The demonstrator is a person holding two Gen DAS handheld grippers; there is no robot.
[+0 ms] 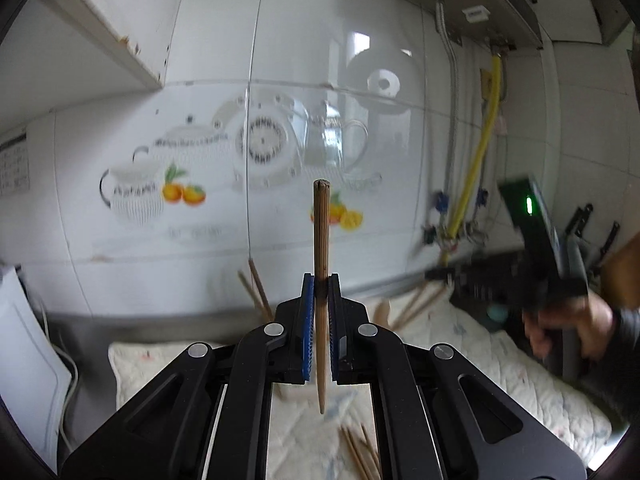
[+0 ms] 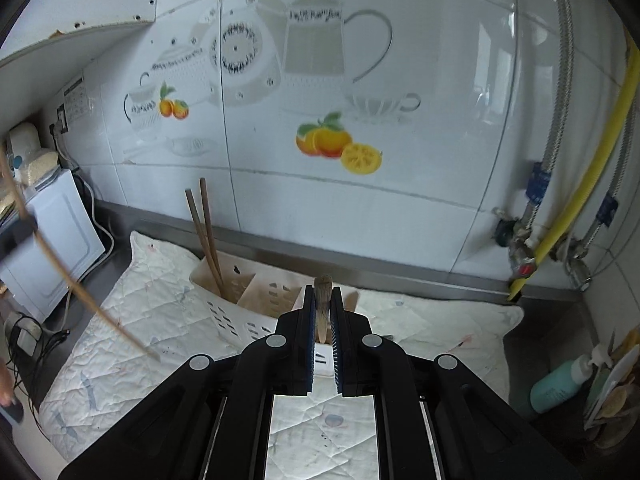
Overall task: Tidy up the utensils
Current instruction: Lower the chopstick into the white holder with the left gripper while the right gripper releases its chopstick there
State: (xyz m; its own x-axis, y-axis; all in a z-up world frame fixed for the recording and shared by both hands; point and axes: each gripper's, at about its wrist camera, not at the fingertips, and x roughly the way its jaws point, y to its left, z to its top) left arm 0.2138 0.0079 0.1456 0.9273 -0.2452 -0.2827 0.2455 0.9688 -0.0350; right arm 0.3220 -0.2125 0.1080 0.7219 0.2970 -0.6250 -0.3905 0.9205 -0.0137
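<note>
- The left gripper is closed on a chopstick standing upright, with ends showing above and below its fingers.
- The right gripper pinches another chopstick end-on, just above the holder.
- Two chopsticks lean in the holder's left compartment.
- The holder lies on a quilted cloth; loose chopsticks rest there too.
</note>
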